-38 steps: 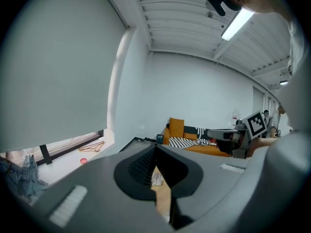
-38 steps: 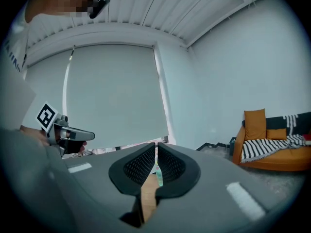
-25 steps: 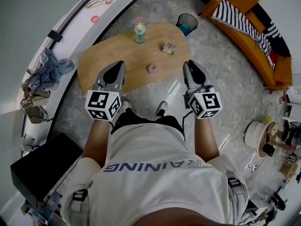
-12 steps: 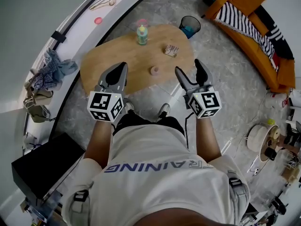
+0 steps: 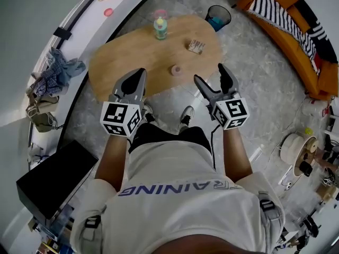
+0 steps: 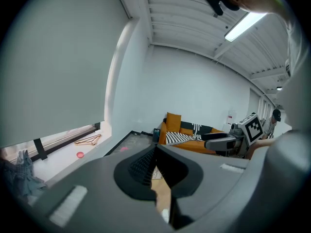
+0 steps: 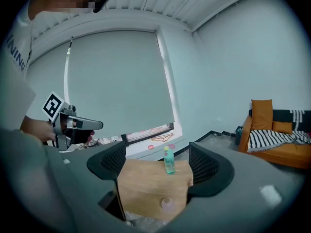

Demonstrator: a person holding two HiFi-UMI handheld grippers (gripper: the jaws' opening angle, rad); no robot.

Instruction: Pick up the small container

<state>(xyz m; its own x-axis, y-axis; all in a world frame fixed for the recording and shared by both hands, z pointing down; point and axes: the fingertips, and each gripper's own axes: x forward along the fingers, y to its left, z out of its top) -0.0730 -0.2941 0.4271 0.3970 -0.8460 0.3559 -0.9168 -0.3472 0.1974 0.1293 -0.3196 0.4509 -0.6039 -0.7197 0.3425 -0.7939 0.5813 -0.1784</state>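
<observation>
While I am watching from the head view, the small container (image 5: 175,70), a low pink round pot, is sitting upright on the wooden table (image 5: 124,54), close to the edge nearest the person and apart from everything else on it. I am seeing it again in the right gripper view (image 7: 167,204), low on the tabletop (image 7: 146,183).

I am holding the right gripper (image 5: 208,73) just short of that table edge, to the right of the container and not touching it. Its jaws are opening, standing wide apart, and they are gripping nothing; in its own view (image 7: 156,171) the container and a bottle are only showing through the gap, both well ahead on the table.

I am keeping the left gripper (image 5: 139,74) over the table's near edge, left of the container. Its jaws are pressing together (image 6: 155,152) with nothing between them.

Farther along the table, the bottle (image 5: 160,26), green with a yellow cap, is standing upright near the far edge, and a small printed packet (image 5: 196,46) is lying toward the right end. Beyond the table, a dark bin (image 5: 219,16) is standing on the floor, and an orange sofa (image 5: 296,46) with a striped cushion is running along the right.
</observation>
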